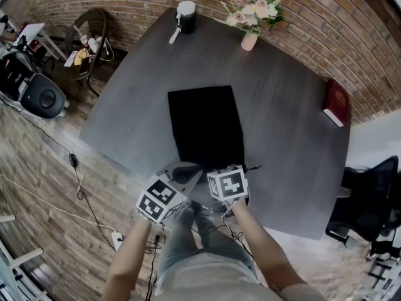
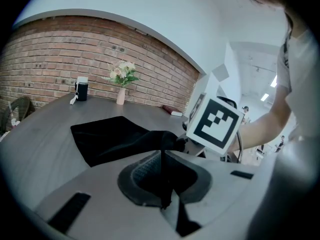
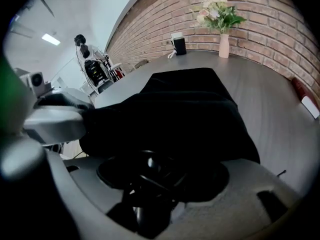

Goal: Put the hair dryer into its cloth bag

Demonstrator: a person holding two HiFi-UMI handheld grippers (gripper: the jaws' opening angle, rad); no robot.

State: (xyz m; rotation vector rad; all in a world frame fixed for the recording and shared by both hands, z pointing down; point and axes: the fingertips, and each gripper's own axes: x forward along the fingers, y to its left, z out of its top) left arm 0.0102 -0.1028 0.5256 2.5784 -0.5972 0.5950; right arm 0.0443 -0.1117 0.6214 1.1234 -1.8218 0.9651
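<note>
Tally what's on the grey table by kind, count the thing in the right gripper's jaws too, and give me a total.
cloth bag: 1
hair dryer: 1
vase of flowers: 1
red book: 1
black canister with white lid: 1
Total: 5

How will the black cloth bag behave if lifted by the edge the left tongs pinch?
Probably floppy: where the left tongs pinch the cloth bag, its edge rises in a soft fold while the rest lies flat on the table. Likely light, as a thin pinch lifts it. Its mouth may sag shut.
</note>
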